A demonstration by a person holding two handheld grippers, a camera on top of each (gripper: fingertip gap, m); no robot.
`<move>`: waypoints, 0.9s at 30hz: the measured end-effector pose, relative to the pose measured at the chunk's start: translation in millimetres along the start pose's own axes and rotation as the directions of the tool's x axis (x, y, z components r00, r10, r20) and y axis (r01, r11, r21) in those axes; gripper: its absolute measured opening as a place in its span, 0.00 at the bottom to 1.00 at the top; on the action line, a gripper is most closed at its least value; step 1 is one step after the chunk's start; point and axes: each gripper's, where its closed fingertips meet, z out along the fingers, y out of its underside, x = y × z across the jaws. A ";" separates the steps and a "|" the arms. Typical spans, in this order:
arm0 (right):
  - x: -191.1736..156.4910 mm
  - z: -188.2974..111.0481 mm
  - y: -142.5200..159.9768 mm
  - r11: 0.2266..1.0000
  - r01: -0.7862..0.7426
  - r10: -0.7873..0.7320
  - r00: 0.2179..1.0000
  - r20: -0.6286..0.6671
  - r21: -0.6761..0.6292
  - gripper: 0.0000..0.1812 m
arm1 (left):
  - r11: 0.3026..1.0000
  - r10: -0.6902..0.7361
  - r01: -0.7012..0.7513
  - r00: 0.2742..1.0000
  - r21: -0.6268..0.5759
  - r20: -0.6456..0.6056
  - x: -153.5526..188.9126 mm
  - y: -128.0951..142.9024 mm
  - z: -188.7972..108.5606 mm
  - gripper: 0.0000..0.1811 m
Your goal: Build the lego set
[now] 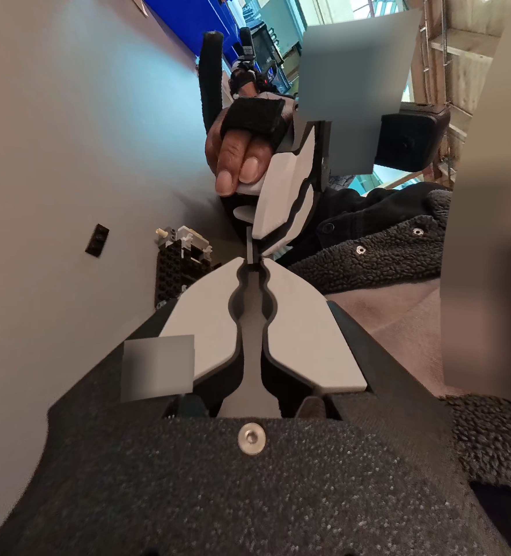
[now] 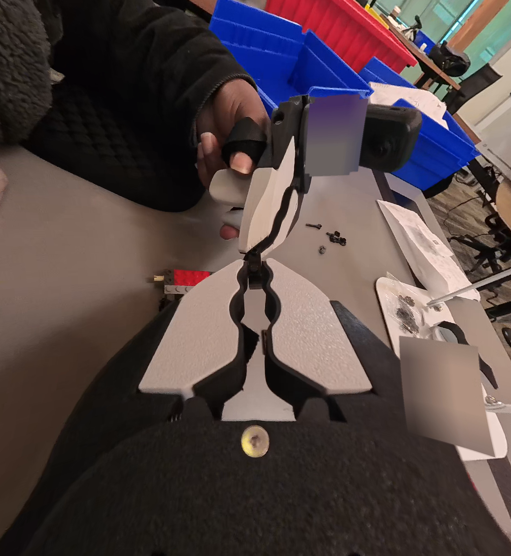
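Note:
My left gripper [image 1: 252,264] and my right gripper [image 2: 254,266] meet tip to tip in the air above the grey table [image 2: 68,240]. Both are shut on small dark lego parts: a thin dark grey piece [image 1: 250,245] in the left wrist view, a black piece [image 2: 254,278] in the right wrist view. I cannot tell if these are one part or two joined. The right gripper [image 1: 256,252] comes down from above in the left view, and the left gripper [image 2: 252,251] likewise in the right view. The partly built model [image 1: 182,258] [image 2: 185,279], black, grey and red, stands on the table just left of the tips.
A loose black plate [image 1: 97,239] lies left of the model. Small black parts [image 2: 335,236], a paper sheet [image 2: 422,240] and a bag of parts [image 2: 404,310] lie at the right. Blue bins [image 2: 308,60] and a red bin [image 2: 338,24] stand behind. A dark sleeve [image 2: 128,90] rests on the table. Both grippers' tips are close together, under 4 cm apart.

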 end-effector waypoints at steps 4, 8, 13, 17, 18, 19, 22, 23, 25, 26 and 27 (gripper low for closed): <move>-4.1 -1.0 -0.6 1.000 0.017 -0.017 0.999 0.033 0.013 0.05 | 1.000 -0.022 0.021 0.999 -0.019 -0.030 1.8 3.4 1.8 0.03; -7.5 -1.2 0.7 0.999 0.039 -0.040 0.998 0.053 0.007 0.05 | 0.999 -0.035 0.034 0.998 -0.038 -0.043 1.6 7.0 3.6 0.03; -10.5 -1.7 1.1 0.997 0.072 -0.072 0.995 0.066 0.009 0.05 | 0.998 -0.043 0.040 0.998 -0.053 -0.054 2.0 9.8 5.3 0.03; -11.3 -1.6 3.2 0.997 0.075 -0.075 0.995 0.071 -0.002 0.05 | 0.997 -0.051 0.048 0.997 -0.056 -0.052 0.4 10.7 6.3 0.03; -10.0 -1.5 3.3 0.998 0.056 -0.055 0.996 0.067 -0.003 0.05 | 0.997 -0.054 0.051 0.997 -0.049 -0.053 -0.1 9.7 6.1 0.03; -8.2 -1.2 2.8 0.999 0.032 -0.032 0.998 0.061 -0.001 0.05 | 0.998 -0.058 0.056 0.997 -0.041 -0.056 -0.2 8.2 5.2 0.03; -5.1 -1.4 3.2 1.000 0.005 -0.004 0.999 0.051 -0.008 0.08 | 0.998 -0.067 0.066 0.996 -0.024 -0.057 -1.3 5.4 2.3 0.03; -4.6 -2.2 2.9 1.000 -0.002 0.002 0.999 0.053 -0.005 0.08 | 0.997 -0.071 0.069 0.996 -0.019 -0.059 -1.6 4.8 1.5 0.03; -4.3 -3.1 3.1 1.000 -0.004 0.004 0.998 0.055 -0.003 0.07 | 0.997 -0.072 0.071 0.996 -0.019 -0.058 -2.2 4.7 1.3 0.03; -4.2 -2.9 3.1 1.000 -0.001 0.001 0.999 0.052 -0.002 0.06 | 0.997 -0.072 0.070 0.996 -0.021 -0.058 -2.0 5.0 1.6 0.03; -4.1 -2.6 3.4 1.000 0.003 -0.002 0.999 0.049 -0.004 0.06 | 0.997 -0.071 0.069 0.996 -0.023 -0.058 -2.0 5.4 1.9 0.03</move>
